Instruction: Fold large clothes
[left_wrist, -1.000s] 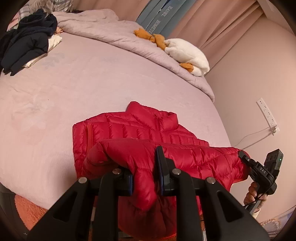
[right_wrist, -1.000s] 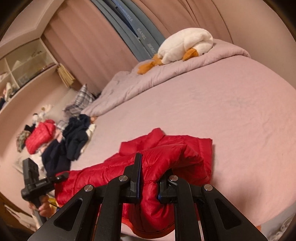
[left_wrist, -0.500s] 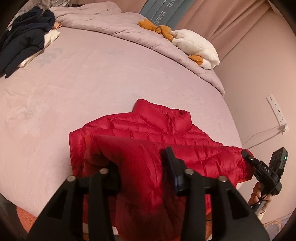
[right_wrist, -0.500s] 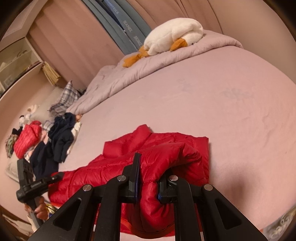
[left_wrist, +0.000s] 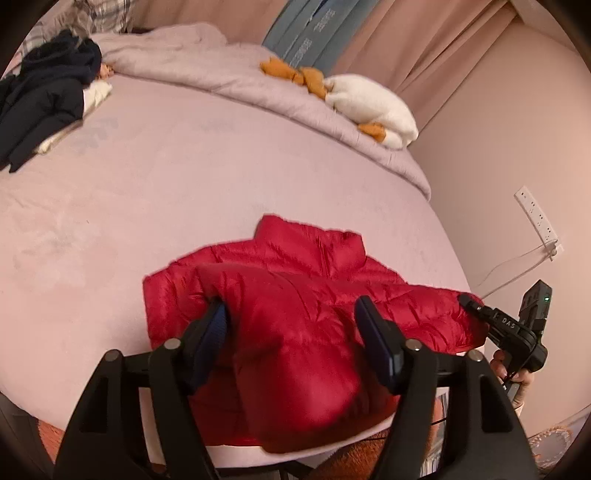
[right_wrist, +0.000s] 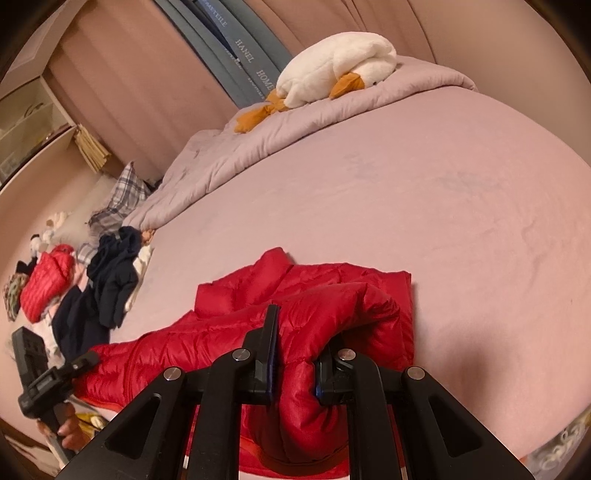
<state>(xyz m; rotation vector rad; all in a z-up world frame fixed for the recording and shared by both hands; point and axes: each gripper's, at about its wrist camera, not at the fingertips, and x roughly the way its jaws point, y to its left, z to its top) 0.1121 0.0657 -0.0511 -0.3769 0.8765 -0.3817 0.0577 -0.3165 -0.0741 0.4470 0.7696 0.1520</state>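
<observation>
A red puffer jacket (left_wrist: 295, 295) lies on the pink bed (left_wrist: 147, 184) near its front edge, collar pointing away, its lower part folded up over the body. My left gripper (left_wrist: 295, 332) is open, its jaws wide apart on either side of the jacket's folded part. My right gripper (right_wrist: 295, 354) is shut on a bunched fold of the jacket (right_wrist: 332, 314) at its right side. The right gripper also shows in the left wrist view (left_wrist: 469, 301), pinching the jacket's right edge. The left gripper shows at the lower left of the right wrist view (right_wrist: 88, 360).
A pile of dark clothes (left_wrist: 44, 99) lies at the bed's far left. A white plush goose (left_wrist: 369, 107) rests on a folded grey duvet (left_wrist: 221, 74) at the back. A wall with a power strip (left_wrist: 535, 218) is on the right. Another red jacket (right_wrist: 48, 284) lies beyond the bed.
My left gripper has opened and let go of the jacket fold it was holding. The right gripper stays shut on its fold. The folded part has settled onto the body.
</observation>
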